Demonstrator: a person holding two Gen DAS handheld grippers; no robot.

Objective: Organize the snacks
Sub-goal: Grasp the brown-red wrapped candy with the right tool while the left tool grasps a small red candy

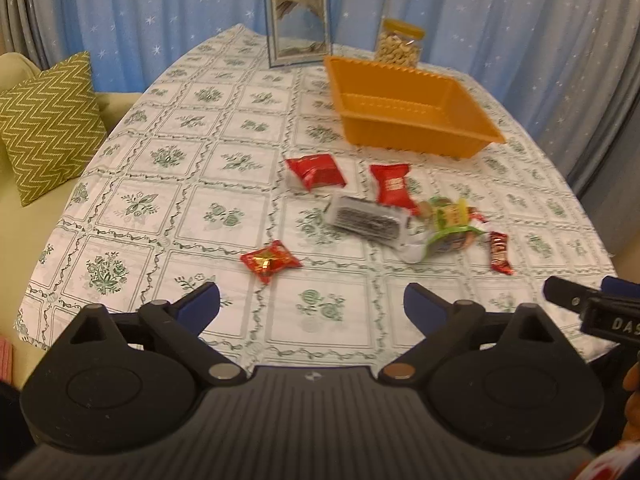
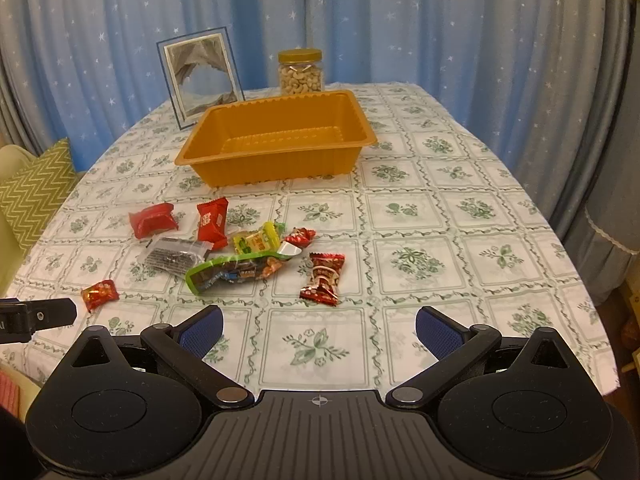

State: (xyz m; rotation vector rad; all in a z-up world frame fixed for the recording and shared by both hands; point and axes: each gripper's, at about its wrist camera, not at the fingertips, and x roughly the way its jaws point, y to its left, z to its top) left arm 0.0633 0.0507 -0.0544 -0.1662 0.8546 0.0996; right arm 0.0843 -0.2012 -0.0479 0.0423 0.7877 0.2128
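Observation:
An empty orange tray [image 1: 416, 110] [image 2: 276, 140] stands toward the back of the table. In front of it lie several snack packets: a red pouch [image 1: 316, 172] [image 2: 153, 220], a red wafer pack [image 1: 392, 188] [image 2: 211, 222], a grey sachet [image 1: 366, 222] [image 2: 176, 256], a green-edged packet [image 1: 450, 236] [image 2: 236, 270], a small red candy [image 1: 270, 266] [image 2: 100, 294] and a dark red candy [image 1: 500, 252] [image 2: 324, 278]. My left gripper [image 1: 312, 308] hangs open just short of the small red candy, nothing between its fingers. Open and empty too, my right gripper [image 2: 318, 330] is near the dark red candy.
A jar of cashews [image 1: 400, 46] [image 2: 300, 72] and a framed picture [image 1: 298, 30] [image 2: 202, 76] stand behind the tray. A sofa with a green zigzag cushion [image 1: 48, 124] [image 2: 34, 192] is at the left. Blue starred curtains hang behind. The floral tablecloth [image 2: 460, 248] covers the table.

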